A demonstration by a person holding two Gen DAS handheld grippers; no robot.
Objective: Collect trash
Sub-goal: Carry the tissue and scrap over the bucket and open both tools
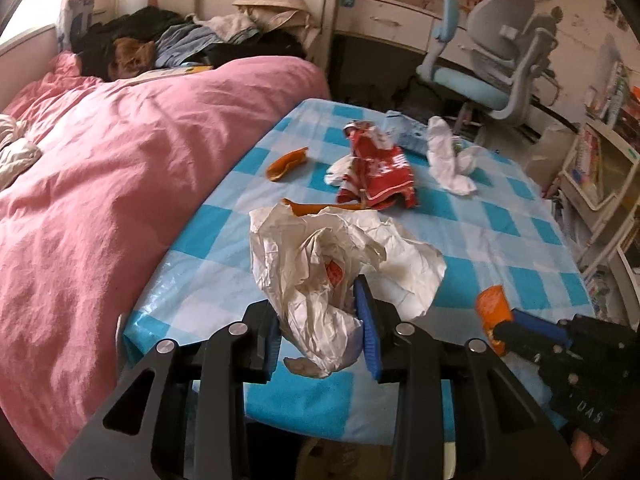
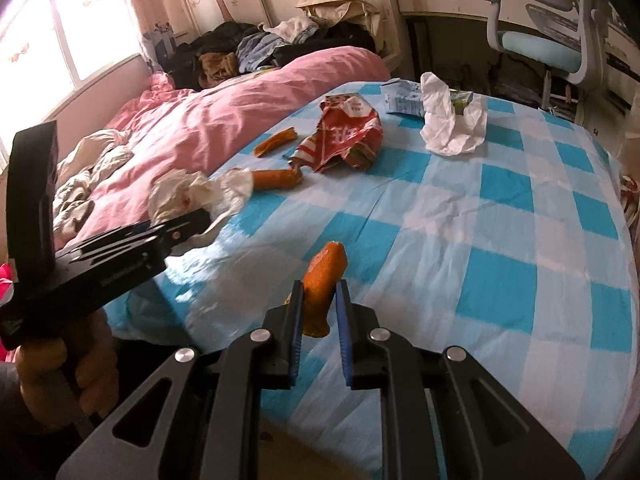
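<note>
Wrapper (image 1: 376, 172) lies on table (image 1: 500, 240), bed (image 1: 120, 168) left, chair (image 1: 488, 64) seemingly behind.

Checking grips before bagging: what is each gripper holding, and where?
Left gripper pinches the crumpled white paper at its near end. Right gripper clamps the orange peel near its lower end.

- A pink duvet (image 1: 120, 168) lay rumpled across the bed, right against the desk's (image 1: 500, 240) blue-and-white checked cloth.
- Dark and pale clothes (image 1: 192, 40) sat heaped at the bed's far end.
- A grey and blue chair (image 1: 492, 64) stood beyond the desk.
- Bright window (image 2: 80, 32) over on the left.
</note>
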